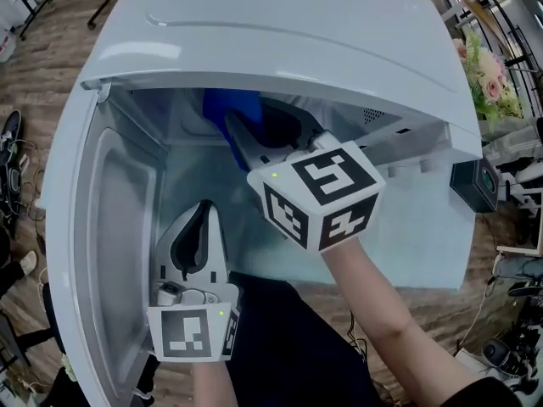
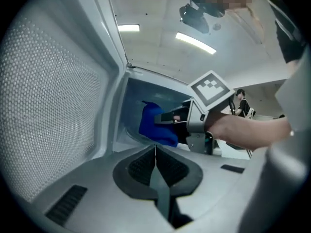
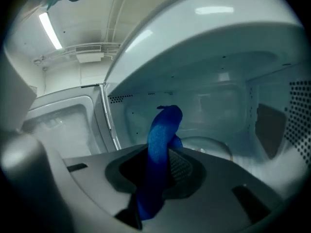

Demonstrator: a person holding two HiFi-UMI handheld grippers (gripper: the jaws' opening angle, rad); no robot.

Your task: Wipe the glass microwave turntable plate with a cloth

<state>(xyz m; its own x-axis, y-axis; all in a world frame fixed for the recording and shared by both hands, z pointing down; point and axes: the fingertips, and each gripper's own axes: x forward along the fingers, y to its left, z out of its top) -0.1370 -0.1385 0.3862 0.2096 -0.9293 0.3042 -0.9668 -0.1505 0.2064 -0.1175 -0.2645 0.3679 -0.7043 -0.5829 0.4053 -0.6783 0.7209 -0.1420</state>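
Observation:
The white microwave (image 1: 288,32) stands with its door (image 1: 102,227) swung open to the left. My right gripper (image 1: 250,138) reaches into the cavity, shut on a blue cloth (image 1: 233,108). In the right gripper view the cloth (image 3: 160,144) sticks up from between the jaws. Past it, the glass turntable plate (image 3: 211,147) lies on the cavity floor, not touched by the cloth. My left gripper (image 1: 202,214) hangs outside the cavity near the door's inner face, shut with nothing in it. The left gripper view shows the right gripper (image 2: 167,118) and cloth (image 2: 153,125) inside the opening.
The door's perforated window (image 2: 48,110) is close on the left gripper's left. A bunch of flowers (image 1: 492,79) and a dark device (image 1: 479,185) stand to the right of the microwave. Wooden floor (image 1: 42,49) shows beyond it. A person (image 2: 241,101) stands far off.

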